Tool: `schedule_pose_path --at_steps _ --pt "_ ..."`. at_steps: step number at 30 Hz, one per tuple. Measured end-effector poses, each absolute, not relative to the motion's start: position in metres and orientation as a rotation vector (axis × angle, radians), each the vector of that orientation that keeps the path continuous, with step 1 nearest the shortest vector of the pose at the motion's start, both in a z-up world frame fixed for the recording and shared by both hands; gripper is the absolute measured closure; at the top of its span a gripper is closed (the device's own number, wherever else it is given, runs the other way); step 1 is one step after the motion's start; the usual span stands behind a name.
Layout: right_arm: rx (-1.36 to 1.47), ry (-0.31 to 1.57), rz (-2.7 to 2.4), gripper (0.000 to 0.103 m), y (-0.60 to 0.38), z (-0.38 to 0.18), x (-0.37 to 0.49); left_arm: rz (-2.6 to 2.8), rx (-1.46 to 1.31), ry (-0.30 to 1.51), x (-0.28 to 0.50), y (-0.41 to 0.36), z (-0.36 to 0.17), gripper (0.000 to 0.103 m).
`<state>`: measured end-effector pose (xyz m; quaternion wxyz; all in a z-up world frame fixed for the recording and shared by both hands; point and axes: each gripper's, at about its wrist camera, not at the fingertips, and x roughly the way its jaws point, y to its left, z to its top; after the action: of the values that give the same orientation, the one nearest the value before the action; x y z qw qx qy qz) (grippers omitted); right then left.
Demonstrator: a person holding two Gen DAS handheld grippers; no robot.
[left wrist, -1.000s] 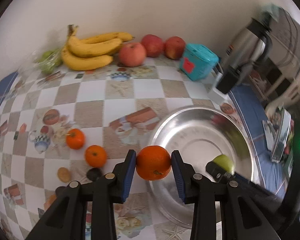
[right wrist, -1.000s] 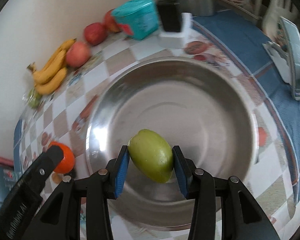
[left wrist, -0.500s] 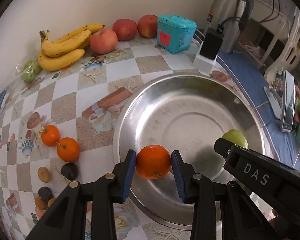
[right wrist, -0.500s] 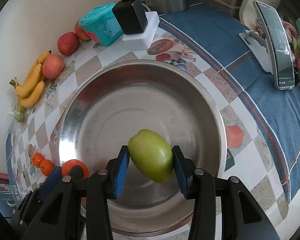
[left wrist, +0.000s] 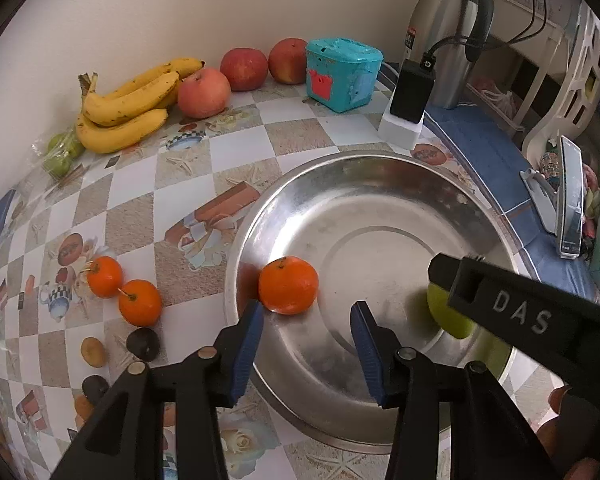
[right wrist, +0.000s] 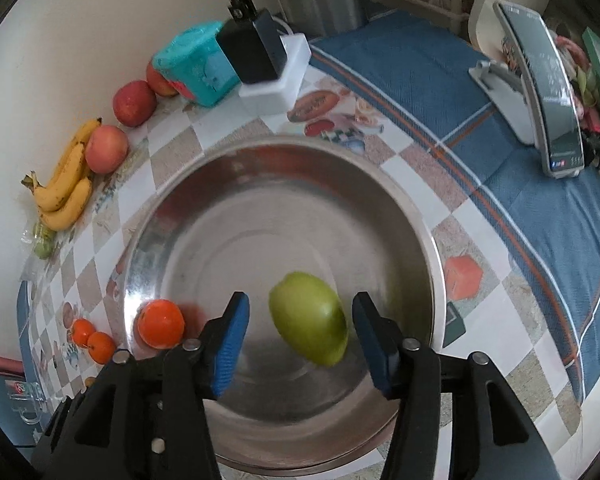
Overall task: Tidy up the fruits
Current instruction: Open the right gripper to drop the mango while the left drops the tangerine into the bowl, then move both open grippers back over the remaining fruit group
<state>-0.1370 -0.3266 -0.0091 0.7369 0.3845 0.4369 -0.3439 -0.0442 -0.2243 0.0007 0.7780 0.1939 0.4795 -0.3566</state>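
A large steel bowl (left wrist: 380,184) sits on the checked tablecloth. An orange (left wrist: 288,285) lies inside it by the left wall; it also shows in the right wrist view (right wrist: 161,323). My left gripper (left wrist: 307,328) is open just behind the orange, touching nothing. A green fruit (right wrist: 309,318) is in the bowl (right wrist: 284,168) between the fingers of my open right gripper (right wrist: 298,328), free of both pads and slightly blurred. In the left wrist view the green fruit (left wrist: 450,320) is partly hidden behind the right gripper's arm.
Bananas (left wrist: 128,108), three apples (left wrist: 204,92), a teal box (left wrist: 342,74), a charger block (left wrist: 408,108) and a kettle (left wrist: 448,32) line the back. Two small oranges (left wrist: 124,290) and small dark and brown fruits (left wrist: 142,344) lie left of the bowl. A phone on a stand (right wrist: 548,92) is at right.
Both grippers opened. The orange dropped from the left gripper into the bowl's left side. The green fruit left the right gripper's pads and is in the bowl.
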Motion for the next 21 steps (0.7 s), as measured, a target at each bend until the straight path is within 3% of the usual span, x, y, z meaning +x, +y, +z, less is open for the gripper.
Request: schedule_pose_path --at_steps 21 --pt "0.778 0.978 -0.725 0.048 -0.315 0.001 -0.127 -0.519 0.159 1.158 0.025 -0.149 0.018 0.054"
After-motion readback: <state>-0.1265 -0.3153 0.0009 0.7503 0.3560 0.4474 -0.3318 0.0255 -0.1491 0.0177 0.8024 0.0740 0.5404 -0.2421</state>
